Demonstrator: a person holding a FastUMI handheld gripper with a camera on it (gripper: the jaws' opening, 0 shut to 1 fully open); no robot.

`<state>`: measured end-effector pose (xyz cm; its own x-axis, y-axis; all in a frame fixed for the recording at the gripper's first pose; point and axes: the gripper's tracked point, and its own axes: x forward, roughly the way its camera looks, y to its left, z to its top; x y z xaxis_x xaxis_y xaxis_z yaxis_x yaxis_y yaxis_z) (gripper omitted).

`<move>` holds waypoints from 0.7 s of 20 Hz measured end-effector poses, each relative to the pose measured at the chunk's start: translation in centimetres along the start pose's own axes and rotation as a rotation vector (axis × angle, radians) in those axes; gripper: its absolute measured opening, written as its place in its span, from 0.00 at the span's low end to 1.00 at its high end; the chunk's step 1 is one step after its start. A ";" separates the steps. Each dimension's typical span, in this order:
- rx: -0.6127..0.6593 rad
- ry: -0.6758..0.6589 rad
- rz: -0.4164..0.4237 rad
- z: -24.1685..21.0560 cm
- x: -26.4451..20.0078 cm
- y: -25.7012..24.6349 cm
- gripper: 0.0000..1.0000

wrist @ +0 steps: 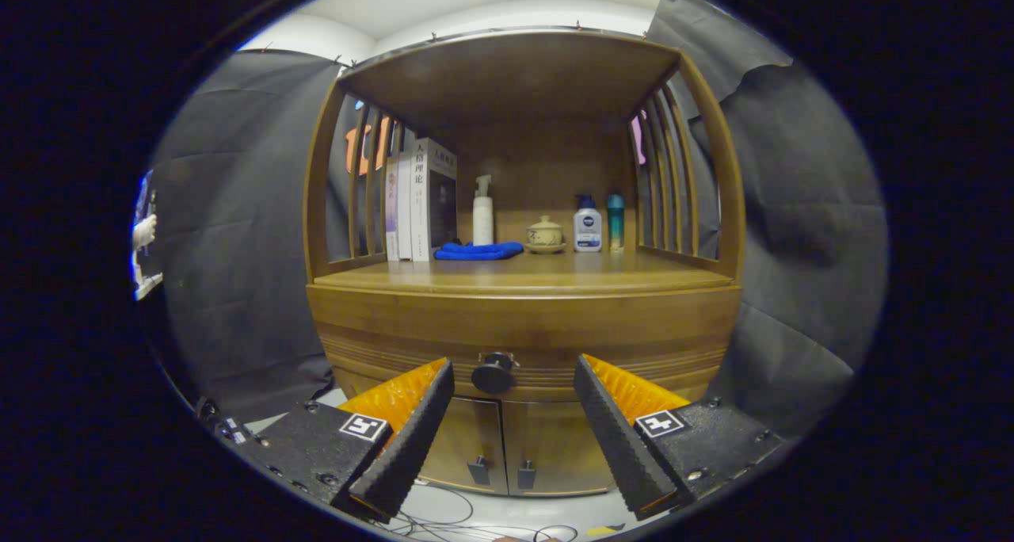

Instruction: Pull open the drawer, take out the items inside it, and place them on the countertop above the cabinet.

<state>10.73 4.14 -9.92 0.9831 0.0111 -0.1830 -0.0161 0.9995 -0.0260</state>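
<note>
Gripper (513, 383) fingers spread wide apart, nothing between the pads, not touching anything. It faces a wooden cabinet (523, 320) head-on.

Drawer (412, 332) is shut, front flush with the cabinet face. Its round dark knob (493, 372) sits in the gap between the two fingertips, roughly centred and slightly toward the left finger, beyond them; no contact that I can see. Drawer contents hidden behind the closed front.

Below the drawer: two cabinet doors (507, 447), both closed, each with a small dark handle near the centre seam.

Tabletop (554, 276) runs just above the drawer, well beyond the fingers, under an open shelf frame with slatted sides. Along its back, left to right: upright books (420, 201), a folded blue cloth (478, 250) lying flat just beside the books, a white pump bottle (482, 213) standing behind the cloth, a small lidded bowl on a saucer (544, 234), a white bottle with blue cap (587, 225), a teal bottle (615, 221) just beside it. Front part of the tabletop is bare.

Cables (475, 526) on the floor below the cabinet, between the finger bases.
</note>
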 end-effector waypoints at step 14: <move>0.005 0.085 -0.074 -4.1 9.3 1.0 0.59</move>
<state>19.16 5.12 -15.65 0.9624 -0.0647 -0.2638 0.0566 0.9977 -0.0380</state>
